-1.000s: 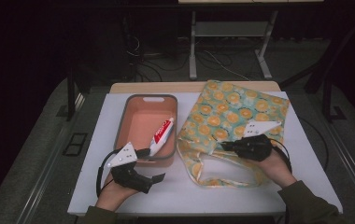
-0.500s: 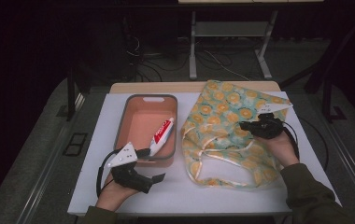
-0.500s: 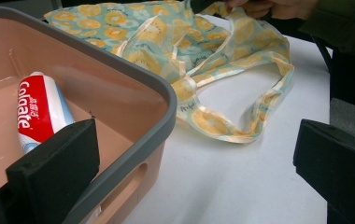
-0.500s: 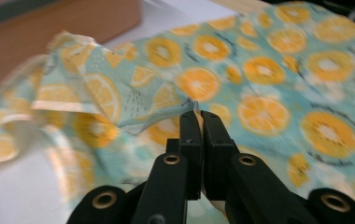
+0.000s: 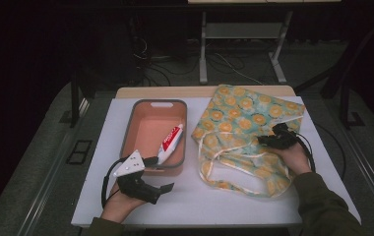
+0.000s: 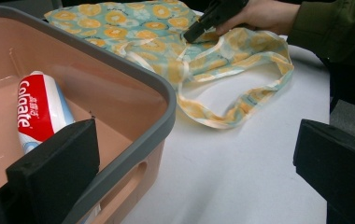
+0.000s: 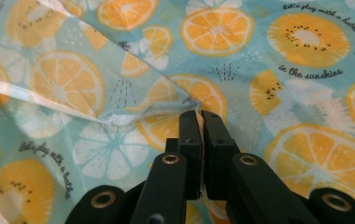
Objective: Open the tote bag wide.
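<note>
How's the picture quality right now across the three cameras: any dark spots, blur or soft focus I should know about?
High view: the white table is lit, its surroundings nearly black, and the image is somewhat soft. Left gripper view: the near black jaws are blurred, while the red-and-white toothpaste tube in the salmon plastic bin reads clearly. Right gripper view: evenly lit, the orange-slice print fabric bag sharp enough to read its lettering.

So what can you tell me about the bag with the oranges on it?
The bag is a thin, soft-looking cloth tote, pale blue with orange and kiwi slices and small writing such as "in the sunshine". It lies flat and crumpled on the white table, right of the tub, with its looped handles spread toward the person. The right tongs are shut, pinching a fold of cloth near its opening, and the hand rests on it.
</note>
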`<state>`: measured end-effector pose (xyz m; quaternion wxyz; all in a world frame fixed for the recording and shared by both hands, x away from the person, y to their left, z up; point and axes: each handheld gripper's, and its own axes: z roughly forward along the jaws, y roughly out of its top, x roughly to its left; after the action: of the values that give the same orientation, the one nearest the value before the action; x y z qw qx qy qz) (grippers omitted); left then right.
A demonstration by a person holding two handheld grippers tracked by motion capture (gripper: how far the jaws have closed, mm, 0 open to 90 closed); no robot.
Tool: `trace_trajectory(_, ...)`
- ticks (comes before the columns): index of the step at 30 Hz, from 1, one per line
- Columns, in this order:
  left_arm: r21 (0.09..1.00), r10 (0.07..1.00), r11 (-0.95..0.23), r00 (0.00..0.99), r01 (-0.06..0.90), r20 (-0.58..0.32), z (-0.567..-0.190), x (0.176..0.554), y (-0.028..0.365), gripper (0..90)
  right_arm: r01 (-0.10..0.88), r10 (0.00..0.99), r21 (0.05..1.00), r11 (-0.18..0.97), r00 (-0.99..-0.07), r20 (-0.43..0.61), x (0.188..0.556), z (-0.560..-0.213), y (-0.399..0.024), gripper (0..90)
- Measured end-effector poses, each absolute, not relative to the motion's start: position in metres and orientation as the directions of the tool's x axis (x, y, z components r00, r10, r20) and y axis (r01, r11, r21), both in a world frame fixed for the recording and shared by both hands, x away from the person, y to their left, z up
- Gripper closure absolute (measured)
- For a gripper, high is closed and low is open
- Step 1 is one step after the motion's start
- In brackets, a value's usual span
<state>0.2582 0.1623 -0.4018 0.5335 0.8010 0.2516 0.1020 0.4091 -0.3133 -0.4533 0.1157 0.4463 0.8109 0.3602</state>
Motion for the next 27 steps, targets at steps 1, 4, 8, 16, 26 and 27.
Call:
trace_trajectory(1,0.906,0.512,-0.304,0.853,0.294,-0.104,-0.402,0.258,0.162,0.0,0.647,0.808,0.686,0.334,-0.571,0.145,0.409,-0.453,-0.314,85.1)
trace_trajectory(4,0.906,0.511,-0.304,0.853,0.294,-0.105,-0.402,0.258,0.162,0.0,0.646,0.808,0.685,0.337,-0.572,0.141,0.409,-0.452,-0.313,75.9)
trace_trajectory(8,0.906,0.511,-0.304,0.853,0.294,-0.106,-0.402,0.258,0.162,0.0,0.63,0.788,0.715,0.302,-0.587,0.184,0.405,-0.44,-0.31,54.7)
trace_trajectory(16,0.908,0.511,-0.302,0.853,0.291,-0.103,-0.401,0.258,0.163,0.0,0.518,0.721,0.783,0.345,-0.68,0.133,0.373,-0.393,-0.301,41.0)
trace_trajectory(26,0.909,0.512,-0.302,0.853,0.289,-0.101,-0.401,0.258,0.163,0.0,0.404,0.608,0.791,0.459,-0.792,0.052,0.315,-0.379,-0.286,42.7)
trace_trajectory(27,0.909,0.511,-0.303,0.853,0.288,-0.1,-0.401,0.258,0.163,0.0,0.397,0.601,0.792,0.464,-0.798,0.048,0.311,-0.379,-0.285,43.1)
